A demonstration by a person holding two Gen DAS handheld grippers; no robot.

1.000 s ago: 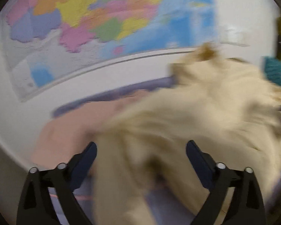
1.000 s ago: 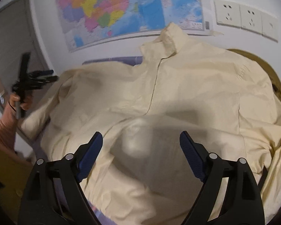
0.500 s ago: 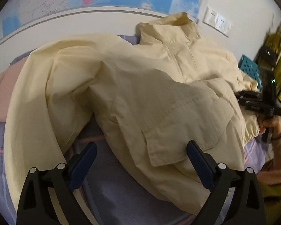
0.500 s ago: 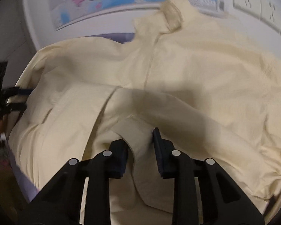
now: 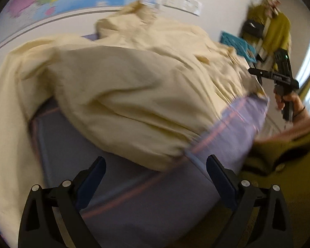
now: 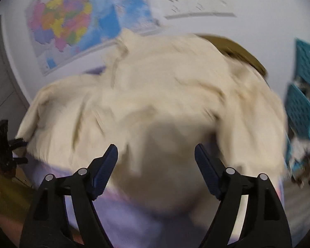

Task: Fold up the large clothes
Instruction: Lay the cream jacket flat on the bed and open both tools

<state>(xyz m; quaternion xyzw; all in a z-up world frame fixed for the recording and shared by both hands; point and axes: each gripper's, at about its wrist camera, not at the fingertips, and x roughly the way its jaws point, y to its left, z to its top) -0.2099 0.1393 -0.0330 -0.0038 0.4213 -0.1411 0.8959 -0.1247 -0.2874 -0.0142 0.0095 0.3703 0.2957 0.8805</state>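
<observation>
Since the large cream cotton jacket (image 5: pixel 134 86) heaped across the lilac-covered surface (image 5: pixel 146 202) looks soft and light, pinch its near hem; left claw (image 5: pixel 156 165) and just-opened right claw (image 6: pixel 156 155) gape empty

**Rig and wearer, looks only**

Both grippers: black angular frames, silver screw heads, dark blue ribbed pads (image 6: pixel 105 167). The right gripper (image 5: pixel 279 76) has a green LED. Wearer: olive-yellow top (image 5: pixel 283 155), dark band on the right hand (image 5: pixel 289 101).

The lilac-covered surface (image 5: pixel 134 196) carries a cream jacket (image 5: pixel 124 86), bunched toward 12 o'clock; bare cover shows at 6 o'clock
</observation>
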